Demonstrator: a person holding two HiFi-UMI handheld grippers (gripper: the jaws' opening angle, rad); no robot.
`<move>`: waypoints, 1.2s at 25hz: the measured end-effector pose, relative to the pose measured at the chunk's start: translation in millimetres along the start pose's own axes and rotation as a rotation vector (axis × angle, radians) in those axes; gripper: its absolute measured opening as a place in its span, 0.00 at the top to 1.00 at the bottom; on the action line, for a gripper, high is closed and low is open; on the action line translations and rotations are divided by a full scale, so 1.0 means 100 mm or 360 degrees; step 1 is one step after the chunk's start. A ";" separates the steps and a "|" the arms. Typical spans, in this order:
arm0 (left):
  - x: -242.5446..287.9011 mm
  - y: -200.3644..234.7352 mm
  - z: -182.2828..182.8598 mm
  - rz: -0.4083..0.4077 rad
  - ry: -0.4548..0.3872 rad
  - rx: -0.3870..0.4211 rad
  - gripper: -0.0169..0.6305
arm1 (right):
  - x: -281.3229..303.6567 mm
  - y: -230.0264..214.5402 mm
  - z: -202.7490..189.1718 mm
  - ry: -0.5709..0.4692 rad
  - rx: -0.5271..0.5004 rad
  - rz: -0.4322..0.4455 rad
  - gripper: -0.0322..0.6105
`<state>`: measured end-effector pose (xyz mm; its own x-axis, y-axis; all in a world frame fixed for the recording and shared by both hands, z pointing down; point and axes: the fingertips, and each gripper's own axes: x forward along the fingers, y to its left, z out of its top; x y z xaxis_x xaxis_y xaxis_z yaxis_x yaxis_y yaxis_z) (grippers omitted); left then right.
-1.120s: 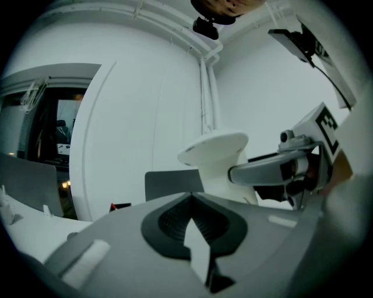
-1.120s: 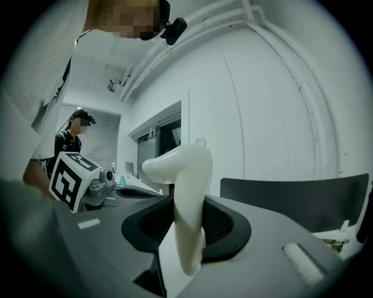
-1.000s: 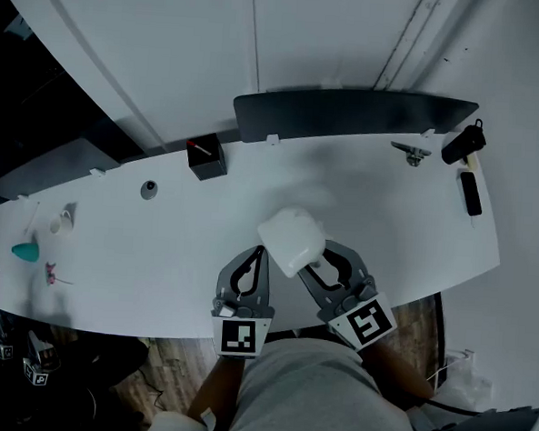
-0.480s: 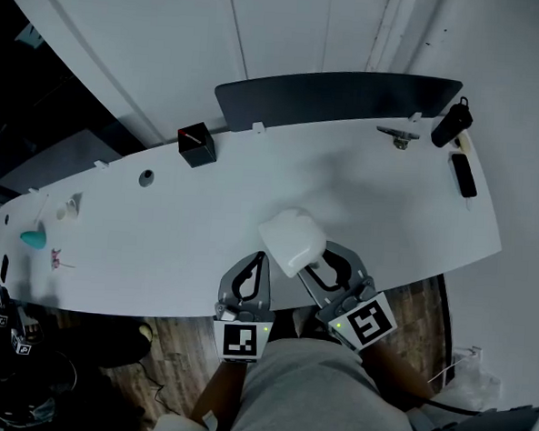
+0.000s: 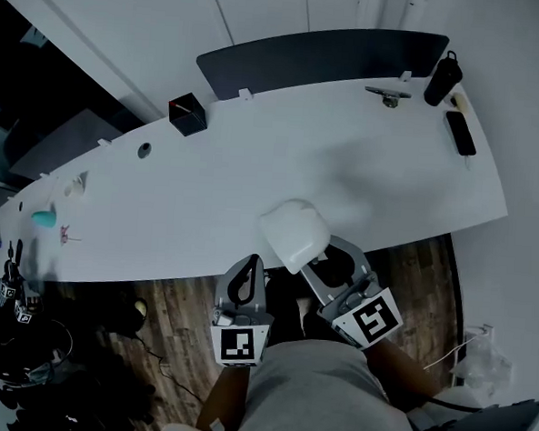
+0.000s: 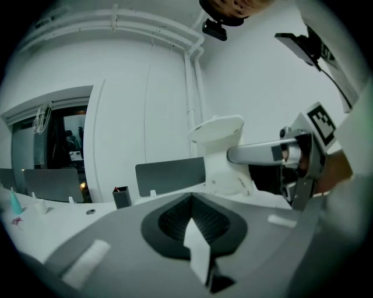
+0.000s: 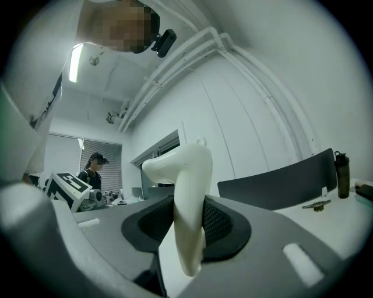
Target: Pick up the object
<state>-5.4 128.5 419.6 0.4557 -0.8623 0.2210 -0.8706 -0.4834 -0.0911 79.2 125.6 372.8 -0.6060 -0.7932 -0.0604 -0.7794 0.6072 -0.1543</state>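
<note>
1. Your left hand-held gripper (image 5: 254,262) has its jaws pressed together with nothing between them, over the wooden floor (image 5: 177,318) just off the surface's near edge.
2. Your right hand-held gripper (image 5: 320,259) clamps the smooth, rounded white object (image 5: 294,234), held above that edge.
3. The white, curved surface (image 5: 282,161) gives you open room mid-span; a black box (image 5: 186,116), dark panel (image 5: 325,54) and bottle (image 5: 442,79) line its far rim.

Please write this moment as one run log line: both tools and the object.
right tool: shut on white object | left tool: shut, empty | white object: held above table edge
</note>
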 end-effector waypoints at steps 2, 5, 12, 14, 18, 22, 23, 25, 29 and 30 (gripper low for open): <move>-0.11 -0.06 -0.03 0.0000 0.0017 0.0018 0.97 | -0.11 0.07 0.02 -0.0032 0.0009 0.0003 0.74; -0.20 -0.13 0.02 -0.0028 0.0007 0.0047 0.97 | -0.19 0.16 0.05 -0.0049 0.0020 -0.0004 0.74; -0.28 0.01 0.20 -0.0108 -0.0059 0.0042 0.97 | -0.10 0.38 0.17 -0.0115 -0.0012 -0.0056 0.74; -0.31 0.05 0.24 -0.0123 -0.0088 0.0031 0.97 | -0.09 0.45 0.18 -0.0116 -0.0033 -0.0071 0.74; -0.39 0.14 0.29 -0.0157 -0.0142 0.0030 0.97 | -0.03 0.58 0.23 -0.0115 -0.0099 -0.0109 0.74; -0.40 0.17 0.38 -0.0173 -0.0205 0.0008 0.97 | -0.02 0.63 0.27 -0.0110 -0.0139 -0.0129 0.74; -0.39 0.17 0.41 -0.0178 -0.0219 -0.0002 0.97 | -0.02 0.63 0.26 -0.0105 -0.0143 -0.0134 0.74; -0.39 0.16 0.46 -0.0184 -0.0244 -0.0023 0.97 | -0.02 0.64 0.27 -0.0095 -0.0150 -0.0138 0.74; -0.41 0.14 0.49 -0.0195 -0.0254 -0.0040 0.97 | -0.02 0.66 0.28 -0.0082 -0.0168 -0.0133 0.74; -0.42 0.15 0.48 -0.0196 -0.0249 -0.0049 0.97 | -0.01 0.68 0.28 -0.0080 -0.0172 -0.0132 0.74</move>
<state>-28.9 150.3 362.4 0.5804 -0.8109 0.0750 -0.8106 -0.5841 -0.0422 31.6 166.6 335.0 -0.5322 -0.8405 -0.1019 -0.8406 0.5389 -0.0541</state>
